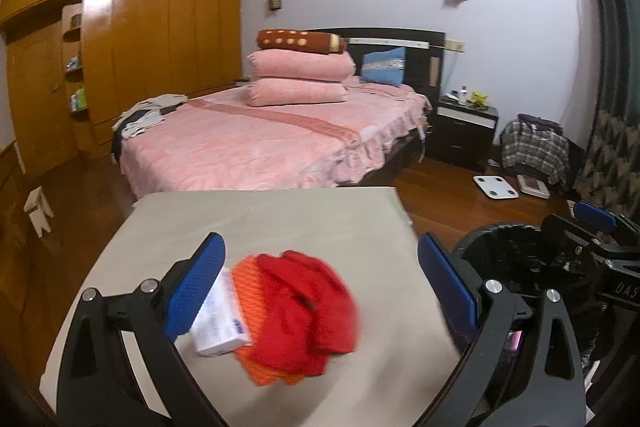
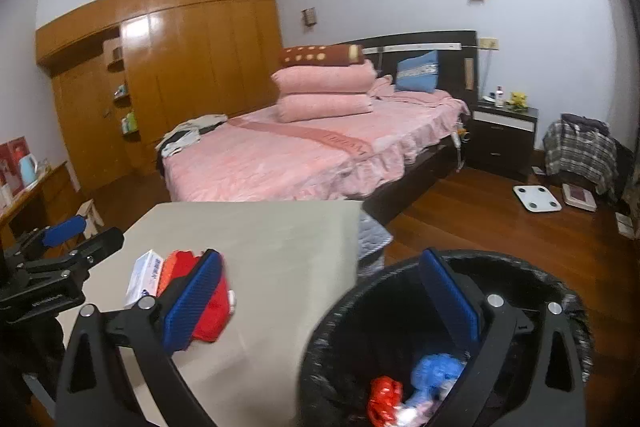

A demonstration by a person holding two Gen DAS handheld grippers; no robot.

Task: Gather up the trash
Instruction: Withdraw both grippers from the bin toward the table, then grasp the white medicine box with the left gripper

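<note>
Left wrist view: white box lies flat, long axis running away

Red cloth over orange netting, white box with blue print. Beige table. Black bin holds red wrapper, blue wad. Pink bed, checked shirt.

Far half of the table lies bare; red cloth and white box crowd its near edge; bin stands just beside.
</note>
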